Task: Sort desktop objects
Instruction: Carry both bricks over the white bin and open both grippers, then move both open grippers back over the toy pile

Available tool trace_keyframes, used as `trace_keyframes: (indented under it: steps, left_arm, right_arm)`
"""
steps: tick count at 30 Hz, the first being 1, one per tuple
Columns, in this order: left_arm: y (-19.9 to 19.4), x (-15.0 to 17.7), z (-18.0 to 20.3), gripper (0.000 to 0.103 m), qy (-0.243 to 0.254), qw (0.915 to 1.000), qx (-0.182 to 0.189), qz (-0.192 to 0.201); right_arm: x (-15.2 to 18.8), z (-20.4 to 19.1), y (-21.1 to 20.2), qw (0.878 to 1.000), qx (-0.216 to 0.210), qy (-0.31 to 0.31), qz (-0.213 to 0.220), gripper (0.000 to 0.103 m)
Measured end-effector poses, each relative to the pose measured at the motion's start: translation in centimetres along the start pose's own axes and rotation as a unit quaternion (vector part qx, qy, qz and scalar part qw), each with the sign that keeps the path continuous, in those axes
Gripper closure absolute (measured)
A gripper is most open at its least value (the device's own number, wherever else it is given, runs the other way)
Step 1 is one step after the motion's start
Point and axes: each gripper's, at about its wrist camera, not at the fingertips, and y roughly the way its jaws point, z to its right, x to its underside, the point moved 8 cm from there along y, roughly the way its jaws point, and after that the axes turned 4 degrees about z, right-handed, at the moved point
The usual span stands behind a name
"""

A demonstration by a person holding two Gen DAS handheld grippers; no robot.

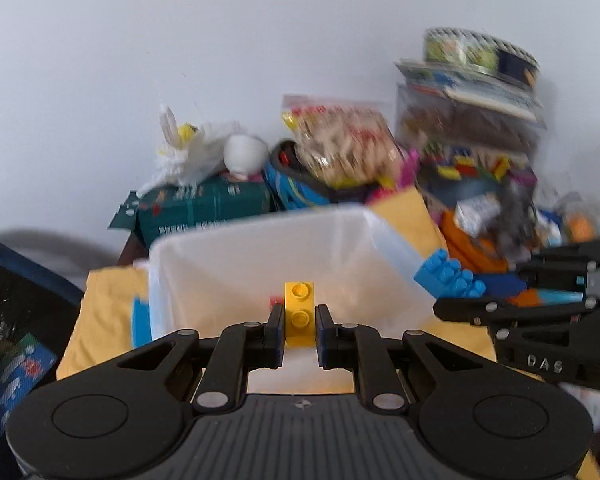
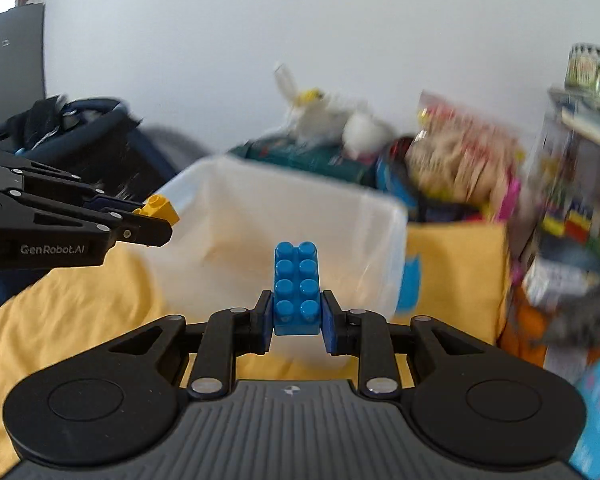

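Left wrist view: the left claw (image 1: pixel 299 330) is seen clenched on a small yellow brick (image 1: pixel 299 314), which is pinched by its two flat sides between the pads. The brick stands upright between the fingertips, its two round studs facing the camera and its upper half projecting beyond the tips. Hard, light moulded plastic is judged here, stiff and not fragile but smooth, so a squeeze across the parallel faces is the sensible hold. Just beyond the claw and below the brick, a white translucent bin (image 1: pixel 268 240) is seen open-topped on a yellow cloth (image 1: pixel 100 320); something small and red can be made out inside it, too blurred to name. To the right of the claw, the right claw (image 1: pixel 500 300) is seen side-on with a blue brick (image 1: pixel 448 276) at its tip.

Right wrist view: the right claw (image 2: pixel 297 316) is shown grasping the blue brick (image 2: pixel 296 288), a larger piece with eight studs in two rows. Its lower end is held between the pads and the rest reaches forward past them. It is judged equally rigid and light, its slick sides best taken flat-on. The bin (image 2: pixel 380 208) lies directly ahead of and beneath this brick. To the left, the left claw (image 2: pixel 156 220) is seen with the yellow brick (image 2: pixel 160 205) near the bin's left rim.
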Motion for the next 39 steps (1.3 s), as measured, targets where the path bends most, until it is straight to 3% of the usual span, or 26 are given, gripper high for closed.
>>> trace_keyframes:
  steps: [4, 5, 7, 11, 16, 19, 22, 25, 30, 39]
  left_arm:
    - [3.2, -2.1, -1.2, 0.083, 0.006, 0.9997, -0.021, -0.009]
    - [4.2, -1.9, -1.4, 0.072, 0.014, 0.9992, -0.03, -0.02]
    - [5.4, -1.2, -1.2, 0.058, 0.029, 0.9976, -0.05, -0.037]
    - [3.1, 0.3, -0.9, 0.055, 0.048, 0.9973, -0.049, -0.024]
    - [-1.0, 5.5, -0.7, 0.055, 0.025, 0.9984, -0.045, -0.026]
    - [-2.5, 10.9, -0.2, 0.055, 0.009, 0.9975, -0.036, -0.06]
    - [-3.3, 16.2, 0.5, 0.056, 0.032, 0.9928, -0.05, -0.105]
    - [-2.8, 19.4, 0.3, 0.065, 0.051, 0.9862, -0.068, -0.142]
    - [-2.0, 19.4, -1.4, 0.065, 0.042, 0.9841, -0.091, -0.146]
    - [-1.6, 20.8, 0.0, 0.074, 0.049, 0.983, -0.066, -0.164]
  right_arm:
    - [-2.5, 1.5, 3.1, 0.999, 0.009, 0.034, -0.003, 0.075]
    - [-2.9, 1.8, 3.7, 0.999, 0.018, 0.035, -0.001, 0.073]
    - [-3.0, 1.8, 4.4, 0.999, 0.031, 0.025, 0.0, 0.048]
    - [-2.1, 1.0, 3.3, 1.0, 0.016, 0.013, 0.006, 0.049]
    - [1.2, 0.0, 0.9, 1.0, -0.006, 0.014, 0.007, 0.048]
    - [4.3, -0.9, -0.4, 1.0, -0.022, 0.013, -0.014, 0.048]
    - [8.1, -2.1, -1.7, 0.999, -0.029, 0.018, -0.035, 0.048]
    - [11.3, -3.5, -2.3, 0.995, -0.066, 0.045, -0.052, 0.049]
    - [15.2, -5.2, -3.0, 0.992, -0.075, 0.034, -0.091, 0.05]
    - [16.5, -4.7, -4.1, 0.992, -0.065, 0.044, -0.097, 0.05]
